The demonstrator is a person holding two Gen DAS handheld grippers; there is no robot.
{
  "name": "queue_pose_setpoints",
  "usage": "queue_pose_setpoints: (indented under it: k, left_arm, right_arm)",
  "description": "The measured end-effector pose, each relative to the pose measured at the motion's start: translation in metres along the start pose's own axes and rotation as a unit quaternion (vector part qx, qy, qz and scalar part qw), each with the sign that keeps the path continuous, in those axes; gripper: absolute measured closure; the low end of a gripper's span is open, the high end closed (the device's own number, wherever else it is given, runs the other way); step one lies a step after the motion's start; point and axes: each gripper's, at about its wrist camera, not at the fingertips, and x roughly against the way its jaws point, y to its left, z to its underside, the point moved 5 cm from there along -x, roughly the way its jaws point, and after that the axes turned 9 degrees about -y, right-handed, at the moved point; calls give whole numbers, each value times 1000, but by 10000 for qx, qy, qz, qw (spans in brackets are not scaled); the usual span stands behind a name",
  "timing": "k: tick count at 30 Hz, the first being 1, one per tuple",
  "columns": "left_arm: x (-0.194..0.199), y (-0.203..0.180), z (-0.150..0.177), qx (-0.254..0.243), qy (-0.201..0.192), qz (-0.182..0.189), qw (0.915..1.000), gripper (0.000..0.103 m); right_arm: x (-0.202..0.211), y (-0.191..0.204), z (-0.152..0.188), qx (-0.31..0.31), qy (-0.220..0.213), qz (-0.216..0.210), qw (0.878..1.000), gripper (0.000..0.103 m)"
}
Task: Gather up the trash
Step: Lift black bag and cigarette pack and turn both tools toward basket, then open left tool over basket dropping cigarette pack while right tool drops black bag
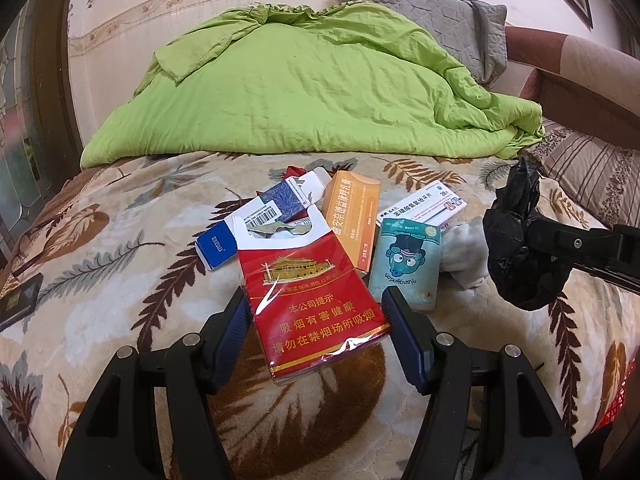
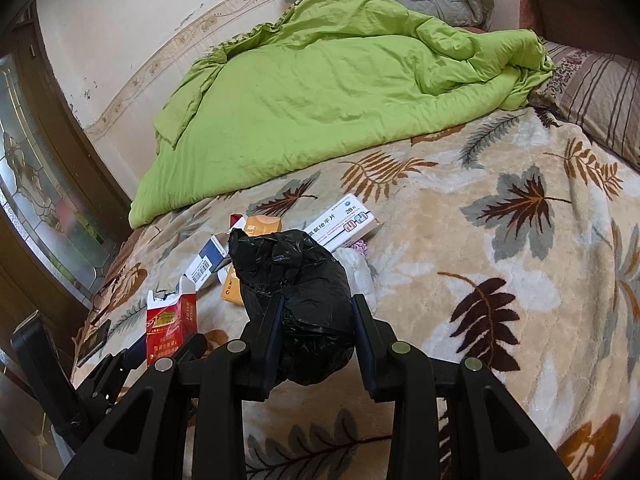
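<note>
An open red cigarette pack [image 1: 316,312] lies on the leaf-patterned blanket, between the open jaws of my left gripper [image 1: 316,312]; the pads flank it without clear contact. It also shows in the right wrist view [image 2: 170,326]. Behind it lie a blue-and-white box [image 1: 260,216], an orange box [image 1: 352,220], a white medicine box [image 1: 424,206], a teal tissue pack [image 1: 404,264] and crumpled white tissue [image 1: 466,256]. My right gripper [image 2: 318,316] is shut on a bunched black plastic bag [image 2: 296,280], held above the blanket right of the pile; the bag also shows in the left wrist view [image 1: 520,240].
A rumpled green quilt [image 1: 304,84] covers the far part of the bed, with a grey pillow [image 1: 432,12] and a striped pillow [image 2: 600,96] behind. A dark phone [image 1: 18,304] lies at the blanket's left edge. A glass-panelled door [image 2: 36,184] stands at left.
</note>
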Motion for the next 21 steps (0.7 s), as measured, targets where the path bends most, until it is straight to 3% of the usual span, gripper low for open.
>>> queue_pose_setpoints:
  k: [5, 11, 17, 21]
  left_arm:
    - [2, -4, -1, 64, -10, 187, 9998, 38]
    - [19, -24, -2, -47, -197, 820, 9964, 38]
    - [40, -58, 5, -470, -342, 1429, 9880, 38]
    - [55, -77, 11, -409, -116, 1925, 9804, 38]
  right_arm:
    - [-2, 2, 1, 21, 14, 5, 10000, 67]
    - [7, -6, 2, -206, 1, 6, 9998, 67]
    - [55, -28, 14, -542, -30, -21, 9985, 67]
    - [102, -52, 23, -653, -45, 160, 9977, 67]
